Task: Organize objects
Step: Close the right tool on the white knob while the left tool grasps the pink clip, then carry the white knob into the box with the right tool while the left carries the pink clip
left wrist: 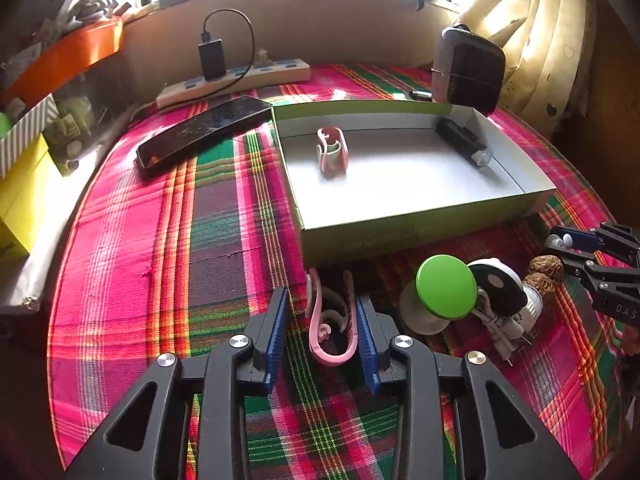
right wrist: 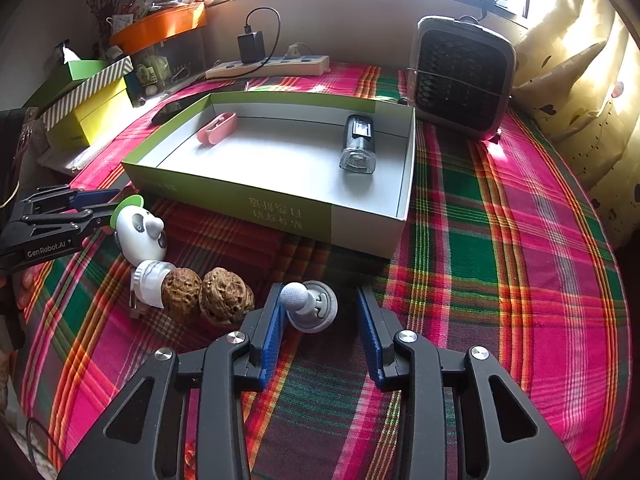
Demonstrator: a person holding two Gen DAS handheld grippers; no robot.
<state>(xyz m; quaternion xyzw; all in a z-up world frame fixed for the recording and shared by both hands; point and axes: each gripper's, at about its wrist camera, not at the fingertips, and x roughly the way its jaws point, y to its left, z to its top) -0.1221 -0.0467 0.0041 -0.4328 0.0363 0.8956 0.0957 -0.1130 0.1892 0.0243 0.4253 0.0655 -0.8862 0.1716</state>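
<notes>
A pink clip (left wrist: 332, 336) lies on the plaid cloth between the fingers of my left gripper (left wrist: 322, 296). The right pad touches its side and the left pad stands apart, so the jaws are open. My right gripper (right wrist: 319, 290) is open around a small grey knob with a white ball (right wrist: 310, 306), which rests against the left pad only. Behind both sits an open green-and-white box (right wrist: 280, 204) holding another pink clip (right wrist: 218, 128) and a black light (right wrist: 358, 144). Between the grippers lie a green-and-white gadget (left wrist: 446, 286), a white plug (right wrist: 150, 284) and two walnuts (right wrist: 226, 294).
A black phone (left wrist: 204, 130) and a power strip (left wrist: 240, 80) with a charger lie behind the box at the left. A small fan (right wrist: 464, 76) stands at the back right by the curtain. Yellow and striped boxes (right wrist: 92, 120) crowd the left edge.
</notes>
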